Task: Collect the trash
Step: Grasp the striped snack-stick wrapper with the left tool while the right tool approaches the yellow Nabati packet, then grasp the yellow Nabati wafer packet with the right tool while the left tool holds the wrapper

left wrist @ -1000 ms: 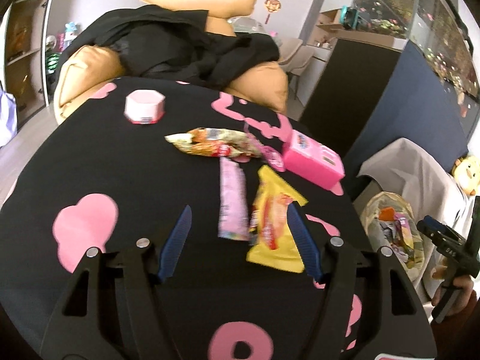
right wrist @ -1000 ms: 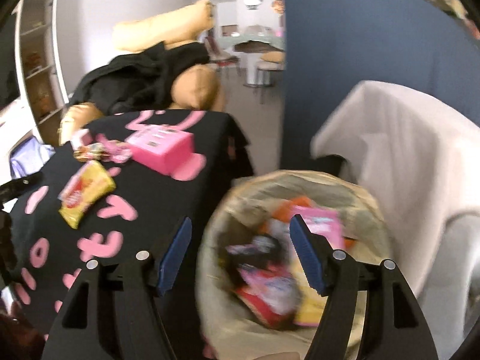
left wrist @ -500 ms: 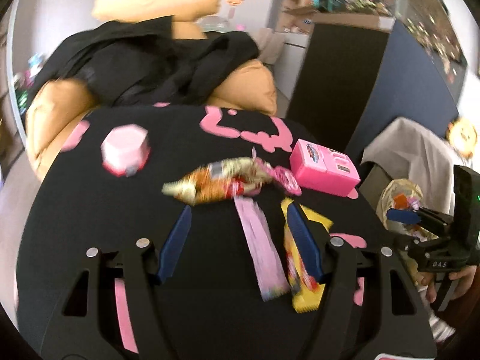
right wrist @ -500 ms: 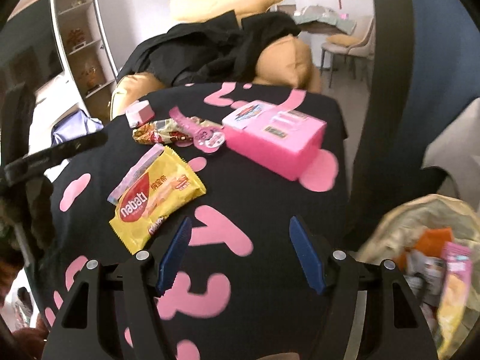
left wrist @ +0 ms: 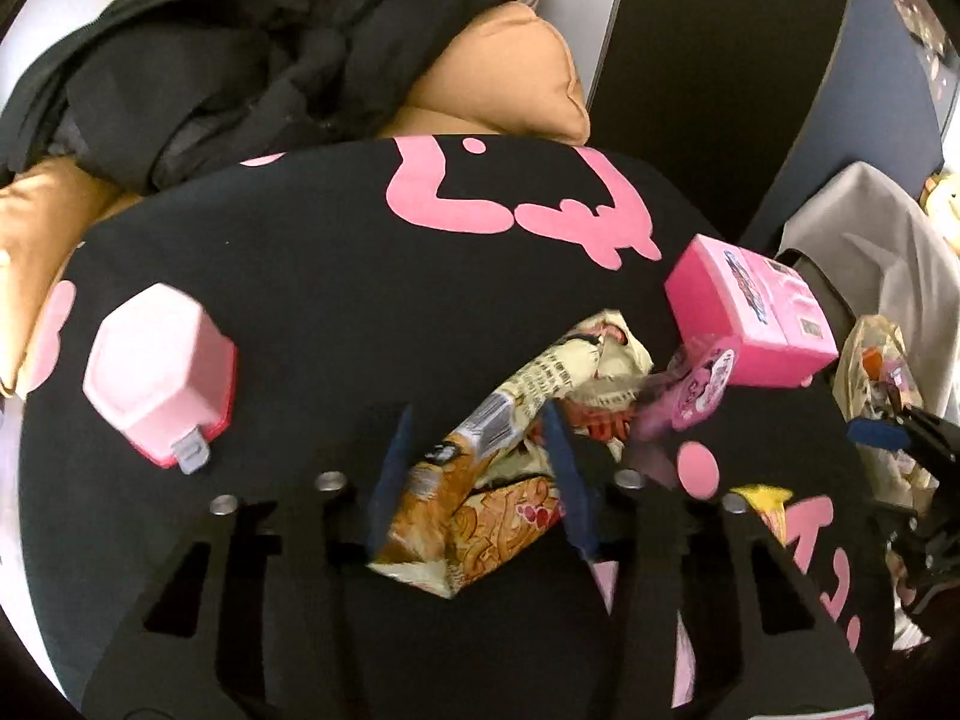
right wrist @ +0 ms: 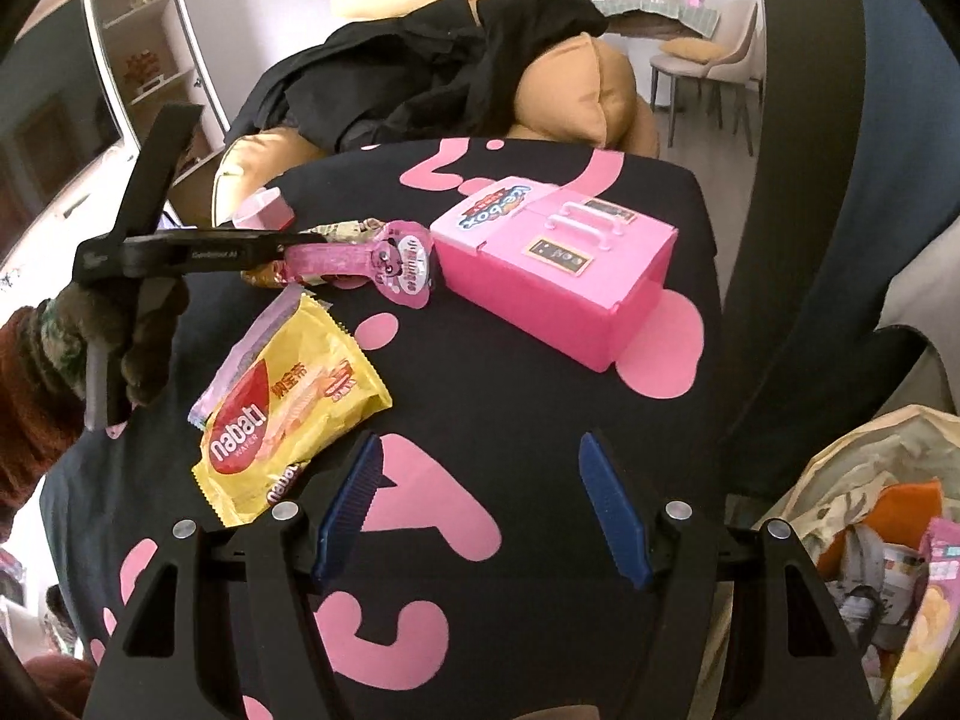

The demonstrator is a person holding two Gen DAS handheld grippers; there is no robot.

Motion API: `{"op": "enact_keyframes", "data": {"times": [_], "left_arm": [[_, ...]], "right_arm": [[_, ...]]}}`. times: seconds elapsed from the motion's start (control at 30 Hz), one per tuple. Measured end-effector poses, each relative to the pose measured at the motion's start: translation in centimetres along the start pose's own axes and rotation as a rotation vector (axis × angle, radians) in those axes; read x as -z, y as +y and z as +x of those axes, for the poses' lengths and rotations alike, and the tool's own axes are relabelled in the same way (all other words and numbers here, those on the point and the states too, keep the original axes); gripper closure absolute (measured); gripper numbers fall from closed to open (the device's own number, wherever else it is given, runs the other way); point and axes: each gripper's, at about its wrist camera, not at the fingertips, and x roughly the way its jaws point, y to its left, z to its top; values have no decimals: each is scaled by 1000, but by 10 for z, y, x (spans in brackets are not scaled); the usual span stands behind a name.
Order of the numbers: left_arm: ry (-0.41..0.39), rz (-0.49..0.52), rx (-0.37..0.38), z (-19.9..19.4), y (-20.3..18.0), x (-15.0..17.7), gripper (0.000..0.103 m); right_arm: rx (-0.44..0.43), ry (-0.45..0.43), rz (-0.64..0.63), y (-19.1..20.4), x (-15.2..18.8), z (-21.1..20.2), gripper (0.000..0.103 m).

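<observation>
Between the left gripper's [left wrist: 474,468] closing jaws lies a crumpled snack wrapper [left wrist: 480,480] on the black table [left wrist: 336,276]; contact is unclear. Right gripper [right wrist: 480,501] hovers wide, empty, beside the wrapper-filled trash bag [right wrist: 864,516].

Daylit room, pale walls. Behind the table [right wrist: 690,204] (black cloth, pink shapes) a tan sofa [right wrist: 600,90] heaped with black clothes [right wrist: 432,66]. Far back — chairs [right wrist: 714,54]. Left, white shelves [right wrist: 144,42]; right, a dark blue partition [left wrist: 864,90].
</observation>
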Motion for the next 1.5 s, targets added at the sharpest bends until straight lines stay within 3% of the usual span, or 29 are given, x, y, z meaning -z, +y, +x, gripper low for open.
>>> {"op": "enact_keyframes", "data": {"times": [0.07, 0.1, 0.53, 0.77, 0.93, 1.07, 1.13, 1.27, 1.5], "left_arm": [[8, -24, 4, -8, -2, 8, 84], [13, -59, 7, -16, -3, 17, 87], [-23, -249, -13, -80, 7, 94, 87], [-39, -264, -21, -97, 2, 120, 87], [-64, -307, -19, -105, -2, 133, 84], [-82, -326, -46, -113, -6, 141, 74], [-89, -336, -46, -118, -8, 145, 68], [-104, -339, -59, -126, -7, 151, 63], [-136, -350, -55, -135, 2, 148, 56]], "right_arm": [[-23, 5, 21, 0, -2, 4, 39], [-34, 6, 33, 0, -3, 5, 39], [-143, 66, 91, 47, -12, 37, 39], [-81, 86, 25, 74, -12, 48, 28], [-6, 130, -7, 86, -17, 54, 27], [-79, 112, 139, 71, -21, 52, 27], [-76, 102, 158, 71, -23, 53, 27], [1, 85, 95, 86, -28, 58, 27], [43, 98, -29, 99, -26, 68, 27]]}}
